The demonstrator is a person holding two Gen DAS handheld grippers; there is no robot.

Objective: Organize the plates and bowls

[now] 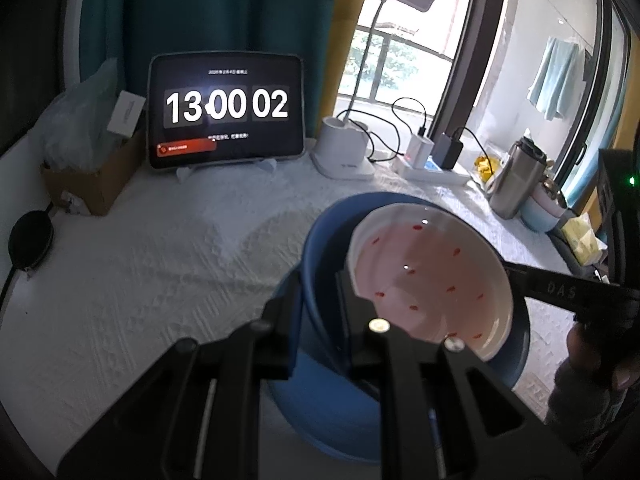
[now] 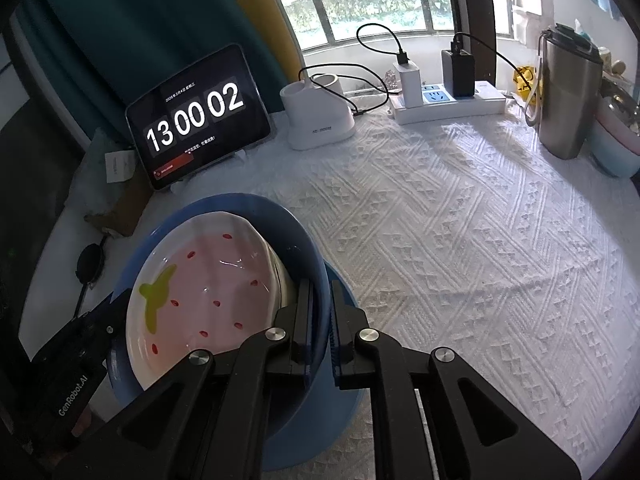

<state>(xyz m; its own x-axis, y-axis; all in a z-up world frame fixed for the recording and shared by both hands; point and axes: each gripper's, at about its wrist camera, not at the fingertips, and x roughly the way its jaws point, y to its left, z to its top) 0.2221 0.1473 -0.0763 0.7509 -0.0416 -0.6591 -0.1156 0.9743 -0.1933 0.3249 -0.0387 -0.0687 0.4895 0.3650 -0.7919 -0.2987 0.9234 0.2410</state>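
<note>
A deep blue bowl [image 1: 320, 240] [image 2: 296, 240] stands on the white textured tablecloth [image 2: 460, 260]. Inside it a white dish [image 1: 432, 280] [image 2: 208, 292] with a pink centre, red specks and a green leaf mark leans tilted. My left gripper [image 1: 320, 292] is shut on the bowl's near wall, one finger inside and one outside. From the opposite side my right gripper [image 2: 322, 312] is shut on the rim in the same way. Each gripper shows in the other's view: the right gripper [image 1: 516, 272] at the dish's far edge, the left gripper [image 2: 120, 304] at the bowl's left rim.
At the back stand a tablet clock [image 2: 196, 120], a white lamp base [image 2: 320, 120] and a power strip [image 2: 448, 104] with chargers and cables. A steel tumbler [image 2: 568, 96] and stacked pastel bowls [image 2: 616, 148] sit far right. A cardboard box [image 1: 88, 184] and a black round pad [image 1: 30, 240] lie left.
</note>
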